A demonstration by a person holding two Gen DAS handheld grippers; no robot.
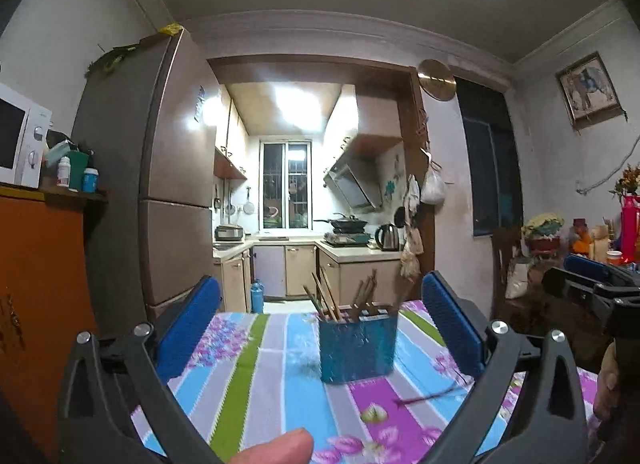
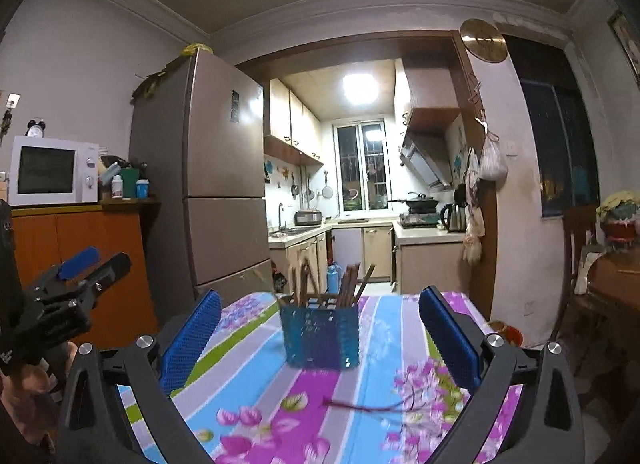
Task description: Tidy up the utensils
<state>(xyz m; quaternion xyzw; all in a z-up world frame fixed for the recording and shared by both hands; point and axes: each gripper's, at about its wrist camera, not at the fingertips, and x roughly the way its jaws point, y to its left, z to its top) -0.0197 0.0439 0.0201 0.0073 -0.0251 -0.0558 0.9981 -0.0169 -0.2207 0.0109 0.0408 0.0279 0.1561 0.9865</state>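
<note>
**Floral table, both grippers wide and empty**

A striped, flowered tablecloth (image 1: 256, 376) covers the table facing a lit kitchen. Nearest, the left gripper (image 1: 320, 328) and right gripper (image 2: 320, 340) stand spread wide, holding nothing. One dark chopstick (image 2: 364, 407) lies loose on the cloth. Beyond it stands the blue utensil holder (image 1: 357, 346), upright, chopsticks (image 1: 324, 300) leaning inside. Behind is the refrigerator (image 2: 224, 180).

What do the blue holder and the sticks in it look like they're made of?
The holder looks like blue plastic, perforated: small holes show across its wall. The sticks look like brown wooden chopsticks with a dull finish, though blur leaves that uncertain.
</note>
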